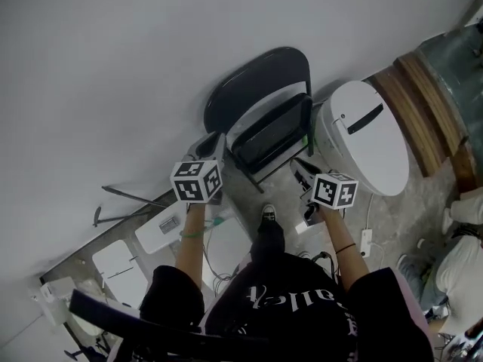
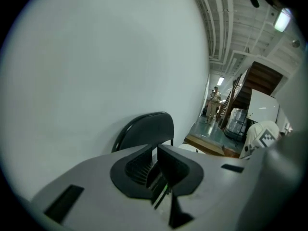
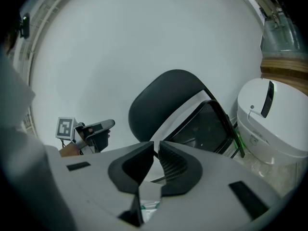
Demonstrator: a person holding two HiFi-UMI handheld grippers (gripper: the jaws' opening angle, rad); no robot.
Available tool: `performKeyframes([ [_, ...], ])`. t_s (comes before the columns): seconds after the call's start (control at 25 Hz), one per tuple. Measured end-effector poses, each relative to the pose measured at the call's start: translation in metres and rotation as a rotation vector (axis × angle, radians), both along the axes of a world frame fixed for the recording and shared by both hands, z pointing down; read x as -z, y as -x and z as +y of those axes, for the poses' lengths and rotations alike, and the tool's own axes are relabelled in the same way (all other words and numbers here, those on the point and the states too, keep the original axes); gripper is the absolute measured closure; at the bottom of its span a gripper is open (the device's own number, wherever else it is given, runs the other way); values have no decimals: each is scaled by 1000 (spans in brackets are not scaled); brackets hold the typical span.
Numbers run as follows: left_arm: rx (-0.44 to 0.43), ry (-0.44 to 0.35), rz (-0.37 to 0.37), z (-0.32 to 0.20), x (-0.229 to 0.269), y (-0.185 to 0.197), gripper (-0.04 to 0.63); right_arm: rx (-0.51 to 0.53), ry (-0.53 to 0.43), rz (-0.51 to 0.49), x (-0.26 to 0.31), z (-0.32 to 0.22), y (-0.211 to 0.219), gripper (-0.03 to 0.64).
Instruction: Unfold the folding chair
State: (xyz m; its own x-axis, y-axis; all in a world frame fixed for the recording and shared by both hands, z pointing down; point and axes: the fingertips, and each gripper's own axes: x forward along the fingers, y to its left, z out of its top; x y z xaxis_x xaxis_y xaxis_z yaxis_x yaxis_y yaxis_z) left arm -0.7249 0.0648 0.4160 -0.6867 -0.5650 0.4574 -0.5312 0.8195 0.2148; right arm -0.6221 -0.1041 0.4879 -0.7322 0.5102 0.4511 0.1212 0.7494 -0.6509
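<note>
The folding chair (image 1: 264,119) stands against the wall (image 1: 136,59). At its 3 o'clock is a rounded appliance (image 1: 370,138), at 8 the left gripper (image 1: 213,140), at 5 the right gripper (image 1: 299,164).

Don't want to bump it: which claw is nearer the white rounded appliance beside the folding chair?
Right. The right claw hangs close beside the white rounded appliance, on its chair side; the left claw is beyond the folding chair, on its other side.

The folding chair (image 1: 253,87) is black, the wall (image 1: 113,66) white.
</note>
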Motion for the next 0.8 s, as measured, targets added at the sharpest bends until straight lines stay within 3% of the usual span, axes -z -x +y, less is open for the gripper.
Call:
performKeyframes([
  [0.08, -26, 29, 5, 7, -5, 34, 525, -5, 1, 28, -14, 3, 29, 590],
  [0.2, -89, 70, 41, 10, -18, 74, 361, -4, 39, 86, -40, 9, 64, 536],
  [0.24, -109, 89, 56, 11, -24, 85, 348, -6, 63, 109, -49, 11, 74, 512],
  [0.4, -206, 178, 111, 8, -48, 115, 334, -60, 154, 199, -85, 12, 105, 429],
  [0.48, -258, 182, 143, 0, -57, 123, 334, -75, 185, 230, -102, 11, 120, 397],
  [0.6, -306, 161, 165, -14, -62, 131, 334, -99, 195, 259, -125, 8, 146, 385],
  [0.8, -360, 204, 164, -33, -63, 143, 334, -190, 261, 286, -157, -3, 191, 387],
])
